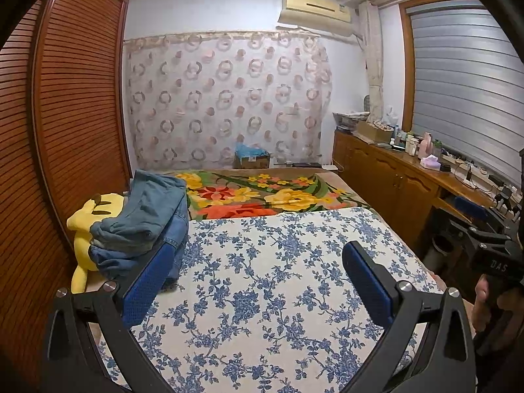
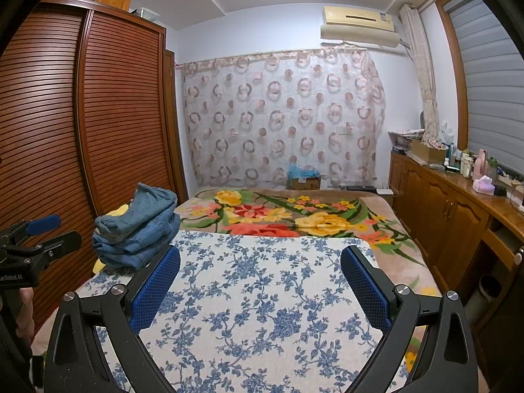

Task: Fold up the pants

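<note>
Both grippers hang over the bed, and the work area, a blue-flowered sheet point(image 1: 278, 278), lies bare beneath them, not a garment on it. Over at the left edge of the bed sits a stack of denim pants point(image 1: 144, 226), folded and piled, resting partly on a yellow plush toy point(image 1: 85, 226) beside the slatted wardrobe point(image 1: 65, 114). From the right wrist view the same stack shows several layered folds, the top piece a little rumpled and standing up at the back. So by the look of things the folding is done or nearly done for what's in sight; no unfolded pair shows anywhere on the bed, and whether more wait out of frame can't be told. Now the jaws: the left gripper point(image 1: 258, 271) has its jaws spread wide, holding nothing, the left pad hovering just in front of the stack's near corner in view, contact not clear. The right gripper point(image 2: 262, 278) is likewise wide open and empty, above the sheet, well apart from the pile. Behind, a bright flowered blanket point(image 2: 294, 216) covers the far half of the bed.
</note>
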### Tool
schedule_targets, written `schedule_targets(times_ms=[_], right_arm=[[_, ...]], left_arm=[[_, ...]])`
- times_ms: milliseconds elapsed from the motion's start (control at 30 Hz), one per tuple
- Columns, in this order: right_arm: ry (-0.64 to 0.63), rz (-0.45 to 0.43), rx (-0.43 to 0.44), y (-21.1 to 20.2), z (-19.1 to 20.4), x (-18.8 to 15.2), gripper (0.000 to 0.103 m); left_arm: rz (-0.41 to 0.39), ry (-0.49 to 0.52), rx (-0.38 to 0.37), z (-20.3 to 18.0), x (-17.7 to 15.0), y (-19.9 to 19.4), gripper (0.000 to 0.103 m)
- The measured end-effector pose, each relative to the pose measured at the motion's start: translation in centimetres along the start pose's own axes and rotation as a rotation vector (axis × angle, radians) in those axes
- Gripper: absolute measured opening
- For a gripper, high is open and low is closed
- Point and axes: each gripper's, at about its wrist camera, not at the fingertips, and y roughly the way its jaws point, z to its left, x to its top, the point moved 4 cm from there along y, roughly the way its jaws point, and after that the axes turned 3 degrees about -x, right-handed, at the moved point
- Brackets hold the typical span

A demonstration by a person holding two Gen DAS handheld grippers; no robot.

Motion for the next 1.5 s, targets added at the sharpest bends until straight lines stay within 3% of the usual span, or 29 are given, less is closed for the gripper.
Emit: schedule_targets(times_ms=[1500], right_arm=[[-0.001,-0.003,-0.001,-0.16,0.32,-0.09,0.099]], left_arm=[[-0.004,0.002,0.001,-0.03,-0.37,-0.15,0.103]])
